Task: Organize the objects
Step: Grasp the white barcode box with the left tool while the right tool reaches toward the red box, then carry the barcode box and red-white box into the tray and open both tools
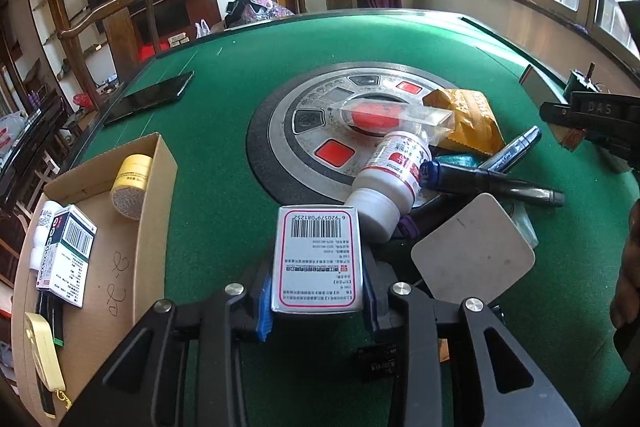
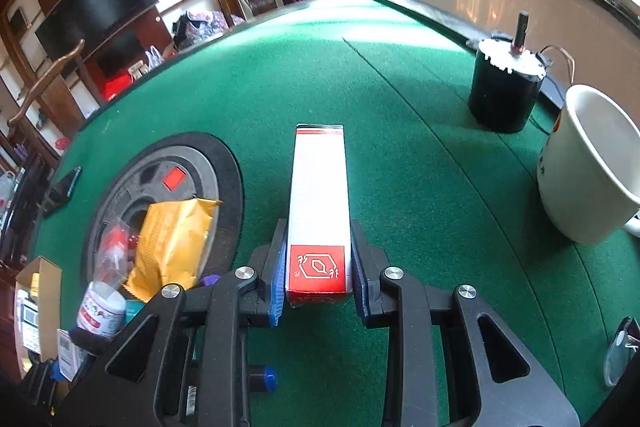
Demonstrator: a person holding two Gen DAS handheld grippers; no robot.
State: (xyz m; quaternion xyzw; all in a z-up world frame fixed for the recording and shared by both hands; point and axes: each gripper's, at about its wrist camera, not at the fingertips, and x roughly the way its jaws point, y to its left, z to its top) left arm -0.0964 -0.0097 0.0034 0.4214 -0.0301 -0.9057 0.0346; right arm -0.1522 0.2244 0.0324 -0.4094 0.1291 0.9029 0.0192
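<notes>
My left gripper [image 1: 318, 301] is shut on a silver medicine box with a barcode [image 1: 318, 259], held above the green table beside a cardboard box [image 1: 154, 203]. The cardboard box holds a yellow jar [image 1: 130, 185], a white-and-green carton [image 1: 68, 259] and other small items. My right gripper [image 2: 318, 291] is shut on a long white-and-red carton [image 2: 319, 203] held over the green felt. A pile lies on the table's centre disc: a white pill bottle [image 1: 390, 183], a clear case [image 1: 396, 117], an orange packet [image 1: 468, 119] and dark markers [image 1: 492, 183].
A black phone [image 1: 150, 97] lies at the far left of the table. A white mug [image 2: 592, 163] and a black cylinder with wires [image 2: 506, 87] stand right of the right gripper. Glasses [image 2: 620, 351] lie at the right edge. Wooden chairs stand behind the table.
</notes>
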